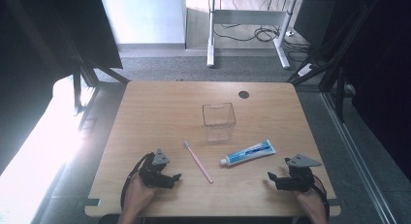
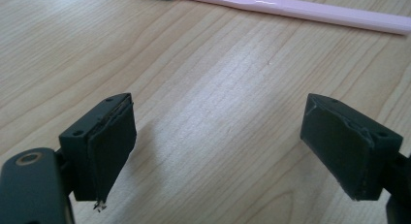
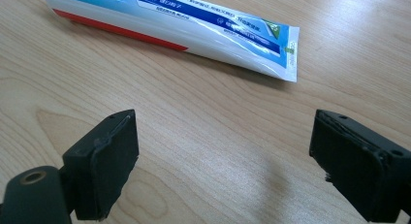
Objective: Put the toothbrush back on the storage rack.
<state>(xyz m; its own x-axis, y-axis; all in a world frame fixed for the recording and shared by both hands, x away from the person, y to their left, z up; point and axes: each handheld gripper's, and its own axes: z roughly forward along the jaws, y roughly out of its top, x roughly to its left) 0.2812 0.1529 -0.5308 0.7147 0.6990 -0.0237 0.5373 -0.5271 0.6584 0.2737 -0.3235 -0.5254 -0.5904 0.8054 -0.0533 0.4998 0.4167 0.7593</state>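
Toothbrush (image 2: 291, 8) lies just ahead of the left gripper (image 2: 218, 146), toothpaste tube (image 3: 169, 27) ahead of the right gripper (image 3: 223, 161); both grippers gape, empty. Thin handle flat on the worktop (image 1: 160, 107) could slip the pads.

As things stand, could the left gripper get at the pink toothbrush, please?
Probably yes: the left gripper is open, and only bare table lies between it and the toothbrush.

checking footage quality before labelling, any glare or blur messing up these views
High view: daylight blows out the floor left of the table; the clear container is faint. Left gripper view: a soft sheen on the wood, toothbrush sharp. Right gripper view: highlights streak the toothpaste tube, print too small to read.
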